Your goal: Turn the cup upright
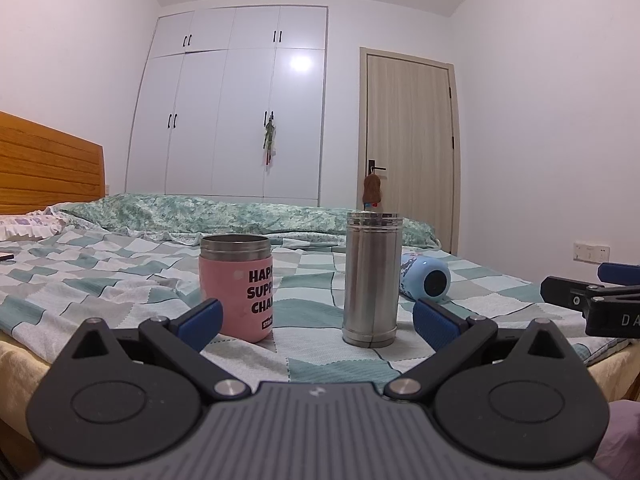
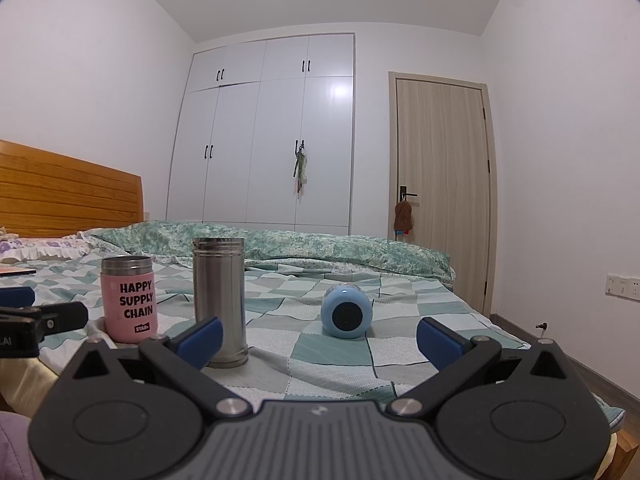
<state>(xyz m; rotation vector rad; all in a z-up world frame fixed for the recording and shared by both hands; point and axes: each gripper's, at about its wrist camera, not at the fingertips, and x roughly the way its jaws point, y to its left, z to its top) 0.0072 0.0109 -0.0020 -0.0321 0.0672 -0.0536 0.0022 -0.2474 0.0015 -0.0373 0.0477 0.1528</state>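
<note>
Lying on its side on the checked bedspread [image 2: 340,356], the blue cup [image 2: 346,311] points its dark round end toward the right tongs [image 2: 320,338], whose blue pads stand wide apart with nothing between them. Taking the tall steel flask [image 2: 219,300] as the landmark: it stands upright, the blue cup lies to its right and a little farther back, and the pink "HAPPY SUPPLY CHAIN" cup [image 2: 129,298] stands upright to its left. The left tongs [image 1: 318,322] are likewise spread apart and empty, just before the flask.
</note>
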